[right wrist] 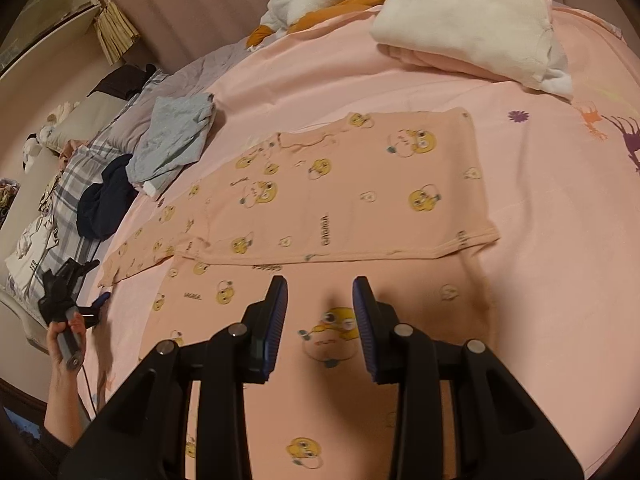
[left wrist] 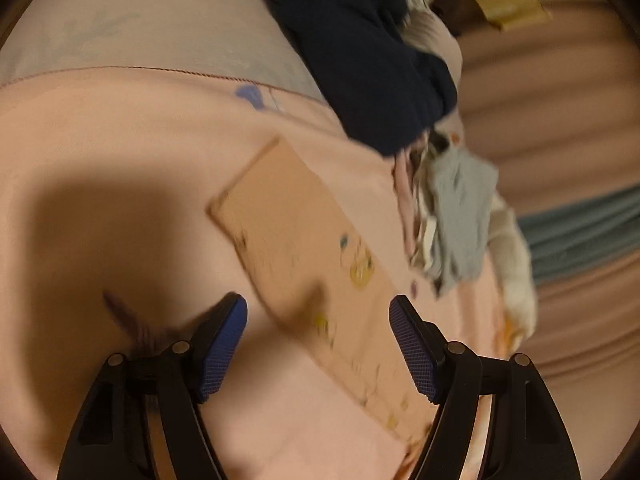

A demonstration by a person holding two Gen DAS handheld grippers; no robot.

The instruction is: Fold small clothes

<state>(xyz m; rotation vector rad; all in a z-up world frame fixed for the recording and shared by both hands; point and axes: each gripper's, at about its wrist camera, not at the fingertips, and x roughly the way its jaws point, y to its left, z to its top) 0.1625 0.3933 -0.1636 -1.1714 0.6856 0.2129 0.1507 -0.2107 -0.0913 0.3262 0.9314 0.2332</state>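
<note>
Pink shirt (right wrist: 360,184) lies partly folded on bed (right wrist: 540,240); left gripper (left wrist: 318,350) wide, right gripper (right wrist: 320,312) narrower, both holding nothing

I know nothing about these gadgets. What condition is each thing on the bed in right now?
Pink cartoon-print shirt: spread flat, one part folded over.
Grey garment: crumpled, unfolded.
Navy garment: bunched up.
White blanket: loosely folded in a pile.
Left hand-held gripper: open, empty.
Right hand-held gripper: open, empty, above the shirt.
</note>
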